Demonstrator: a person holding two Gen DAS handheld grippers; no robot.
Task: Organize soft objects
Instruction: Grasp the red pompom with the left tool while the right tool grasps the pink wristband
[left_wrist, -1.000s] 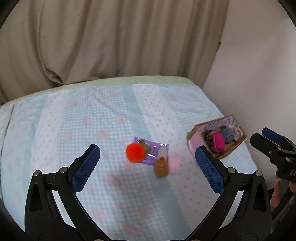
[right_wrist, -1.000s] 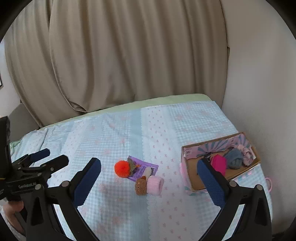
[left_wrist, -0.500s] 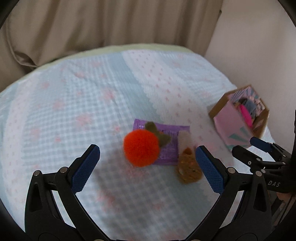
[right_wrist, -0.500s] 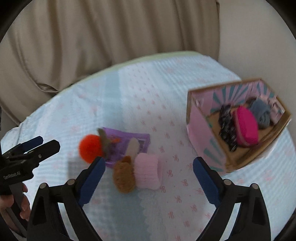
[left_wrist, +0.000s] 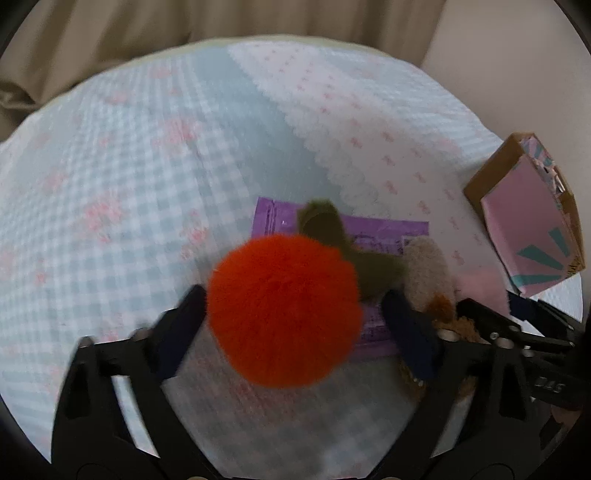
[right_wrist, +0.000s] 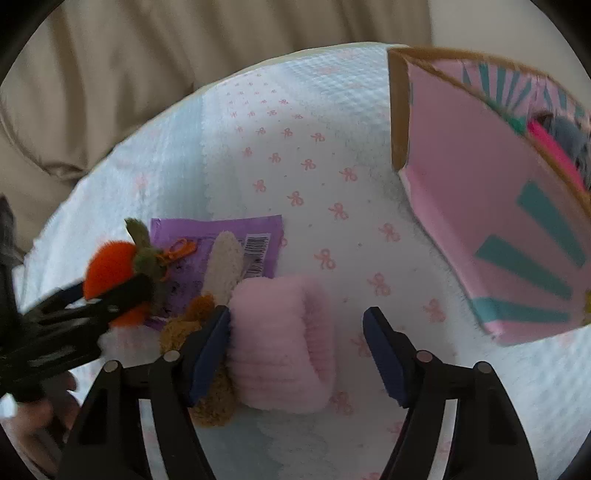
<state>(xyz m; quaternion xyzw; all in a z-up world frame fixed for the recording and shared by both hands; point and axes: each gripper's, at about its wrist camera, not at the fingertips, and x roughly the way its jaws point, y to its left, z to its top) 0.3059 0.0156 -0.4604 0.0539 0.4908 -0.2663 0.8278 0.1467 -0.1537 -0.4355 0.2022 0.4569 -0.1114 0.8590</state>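
A fluffy orange pom-pom (left_wrist: 284, 310) with a green felt leaf (left_wrist: 325, 229) lies on a purple packet (left_wrist: 369, 229). My left gripper (left_wrist: 293, 297) straddles it with jaws closing. The left pad is at its fur and a thin gap shows at the right pad. A pink fluffy band (right_wrist: 280, 343) lies between the fingers of my right gripper (right_wrist: 298, 314), whose jaws are also closing. The left pad touches the band and the right pad stands clear. A beige and brown plush piece (right_wrist: 221, 266) lies between the two objects.
A pink cardboard box (right_wrist: 480, 206) with teal rays stands at the right, holding a magenta and a grey soft thing. Everything rests on a blue checked quilt (left_wrist: 147, 166). A beige curtain (right_wrist: 147, 74) hangs behind the bed. A hand (right_wrist: 33, 413) shows at lower left.
Both grippers have sunk toward the quilt and their jaws have narrowed. The pom-pom now sits between the left fingers and the pink band between the right ones.
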